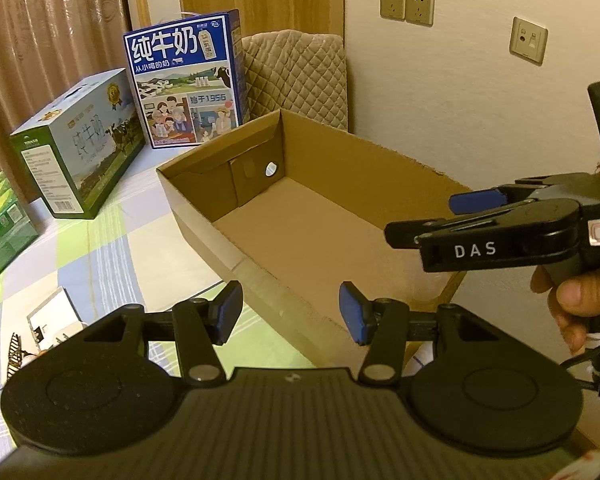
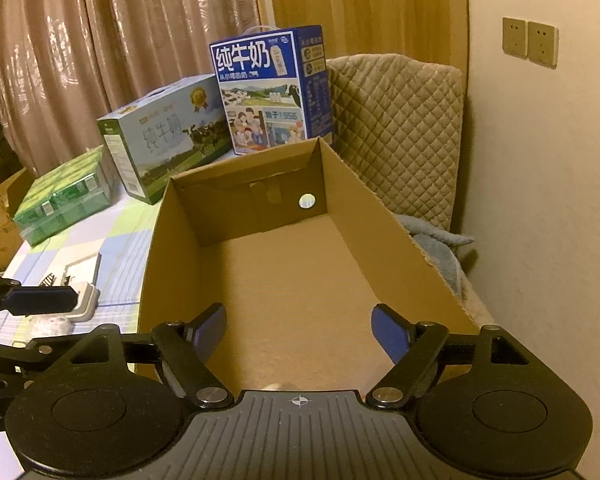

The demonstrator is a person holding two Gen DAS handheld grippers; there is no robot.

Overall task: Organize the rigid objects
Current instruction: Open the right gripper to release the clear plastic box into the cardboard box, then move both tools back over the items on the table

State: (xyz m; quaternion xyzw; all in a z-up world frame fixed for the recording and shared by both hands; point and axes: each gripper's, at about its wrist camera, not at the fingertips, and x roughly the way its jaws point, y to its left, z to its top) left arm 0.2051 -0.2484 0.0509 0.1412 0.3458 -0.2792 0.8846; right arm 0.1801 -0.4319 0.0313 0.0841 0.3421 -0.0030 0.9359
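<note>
An open, empty cardboard box [image 1: 300, 240] lies on a checked bedspread [image 1: 112, 248]. My left gripper [image 1: 291, 314] hovers open at the box's near left corner, with nothing between its blue pads. My right gripper [image 2: 300, 330] stands open over the box's bare floor [image 2: 300, 272], also with nothing in it. In the left wrist view the right gripper [image 1: 420, 220] reaches in from the right above the box, held by a hand [image 1: 572, 304]. A blue milk carton [image 2: 268, 88] stands upright behind the box. A pale green-and-white carton [image 2: 164, 136] and a green pack [image 2: 64, 196] lie to its left.
A quilted cushion [image 2: 396, 132] leans on the wall right of the box, with a blue-grey cloth [image 2: 436, 244] below it. A white booklet [image 2: 82, 268] and small white items [image 2: 84, 300] lie on the bedspread left of the box. Curtains hang behind.
</note>
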